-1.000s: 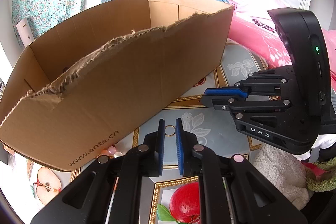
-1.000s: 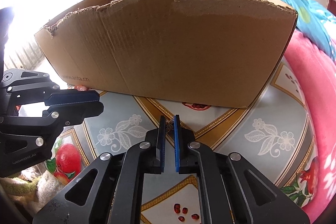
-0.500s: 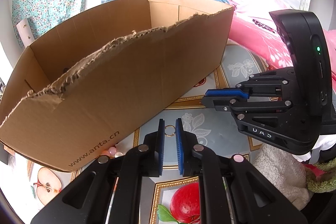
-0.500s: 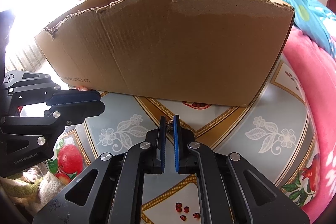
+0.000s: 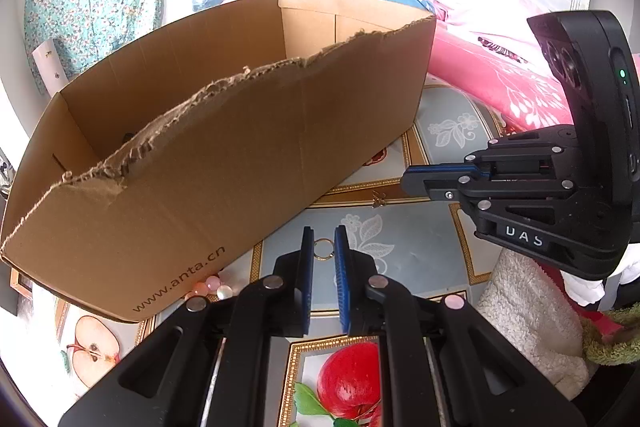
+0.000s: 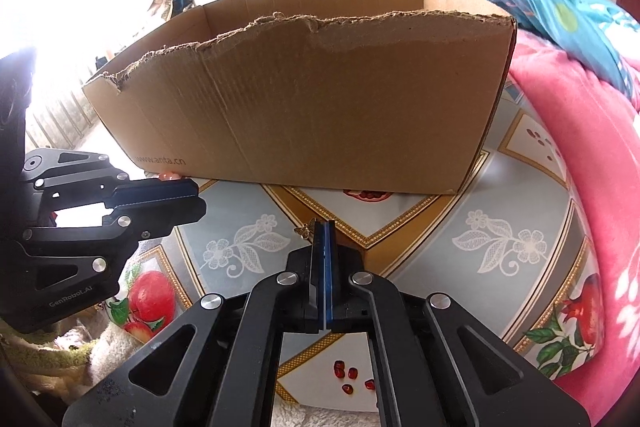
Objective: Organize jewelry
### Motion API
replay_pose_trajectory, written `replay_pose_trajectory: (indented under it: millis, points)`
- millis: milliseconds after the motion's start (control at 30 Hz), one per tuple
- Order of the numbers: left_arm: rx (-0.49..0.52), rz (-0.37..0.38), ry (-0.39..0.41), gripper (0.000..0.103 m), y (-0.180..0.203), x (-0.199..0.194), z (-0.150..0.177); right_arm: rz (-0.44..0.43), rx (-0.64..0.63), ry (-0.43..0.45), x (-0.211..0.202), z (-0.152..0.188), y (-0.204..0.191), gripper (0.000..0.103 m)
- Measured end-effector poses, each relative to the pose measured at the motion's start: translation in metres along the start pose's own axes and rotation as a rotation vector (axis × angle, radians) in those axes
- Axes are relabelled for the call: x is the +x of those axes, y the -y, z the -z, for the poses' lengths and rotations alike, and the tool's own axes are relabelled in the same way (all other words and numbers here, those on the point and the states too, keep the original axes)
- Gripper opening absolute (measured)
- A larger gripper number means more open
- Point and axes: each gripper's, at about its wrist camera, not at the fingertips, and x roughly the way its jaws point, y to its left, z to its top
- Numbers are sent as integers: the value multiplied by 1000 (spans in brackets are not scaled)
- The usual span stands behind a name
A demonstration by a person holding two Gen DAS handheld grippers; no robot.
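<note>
Left wrist view: the left gripper point(image 5: 323, 255) has its blue pads a narrow gap apart, with a small gold ring point(image 5: 322, 249) at their tips; whether the pads press it I cannot tell. Just past the ring, a tiny gold charm point(image 5: 377, 201) lies on the fruit-patterned tablecloth point(image 5: 420, 247), near the tip of the right gripper point(image 5: 408, 181). Beyond stands the torn-edged cardboard box point(image 5: 224, 163), with pale beads point(image 5: 212, 287) at its near bottom edge. From the right wrist view, the right gripper's jaws are pressed together, and the charm pokes out at the left of their tip.
</note>
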Motion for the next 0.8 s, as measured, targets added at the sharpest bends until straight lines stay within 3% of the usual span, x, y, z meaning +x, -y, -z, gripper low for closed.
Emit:
replay_pose_trajectory:
  millis: [300,467,800]
  points:
    - [-9,-1,4,10,2,-2,2,-25,-58,13,20,-7,-3,24]
    - [-18,-2,2,10,0,0,2,24,-97,2,32,-13,-8,24]
    - [-26,-3,-2,10,-5,3,2,88,-104,-22,44,-18,-23,12]
